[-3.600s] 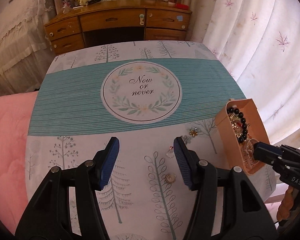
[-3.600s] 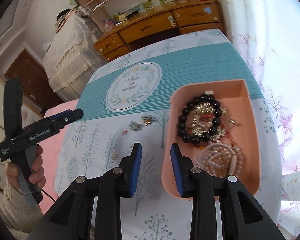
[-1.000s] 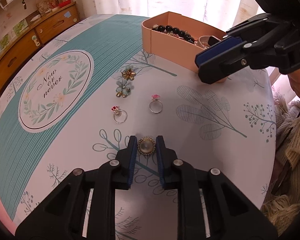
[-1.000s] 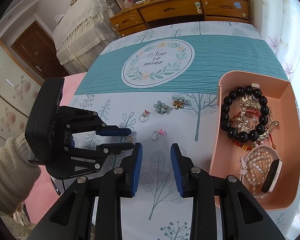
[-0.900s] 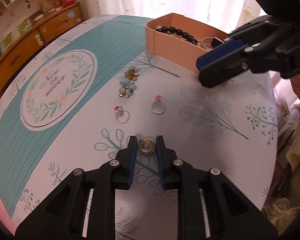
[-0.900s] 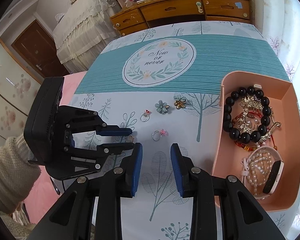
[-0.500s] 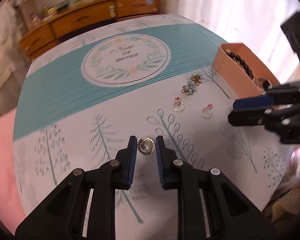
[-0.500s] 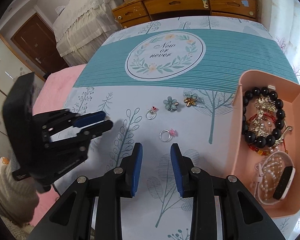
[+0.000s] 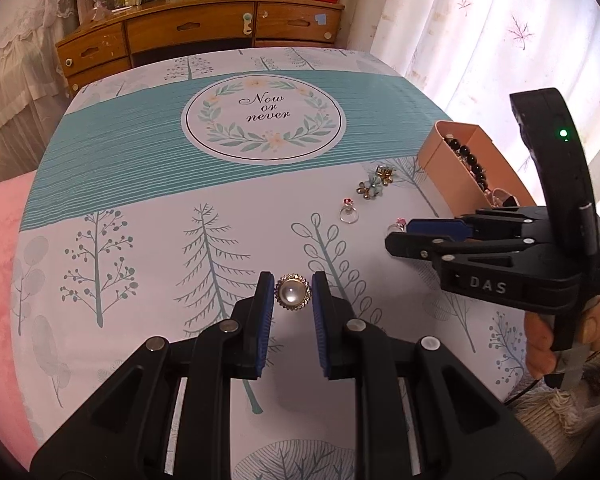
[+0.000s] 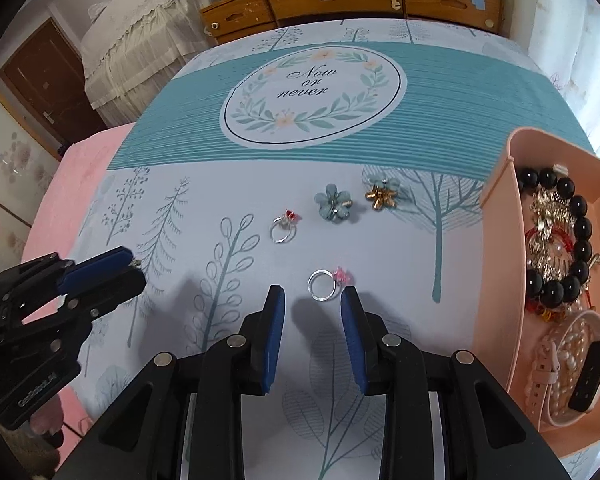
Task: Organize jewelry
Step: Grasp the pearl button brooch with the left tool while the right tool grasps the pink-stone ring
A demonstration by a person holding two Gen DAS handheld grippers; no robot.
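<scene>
The pink ring (image 10: 327, 285) is seen just at 12 o'clock of the spread, empty right tongs (image 10: 313, 312), while the pearl brooch (image 9: 293, 292) is pinched by the left tongs (image 9: 293, 294).

— How is the left gripper (image 9: 293, 294) seen?
— It is tilted steeply downward, and its blue-padded fingers (image 9: 265, 312) are closed to a narrow gap on something small and round, which is pinched between the pads and held clear of the surface.

— And the right gripper (image 10: 312, 320)?
— It is pointed steeply down as well, close above the surface. Its jaws are parted and nothing is pressed between the pads.

— Are the hands visible?
— The right hand (image 9: 556, 340) is seen wrapped around the handle, with a knitted sleeve behind it. Of the left hand (image 10: 44, 420) only fingertips under the handle can be made out.
</scene>
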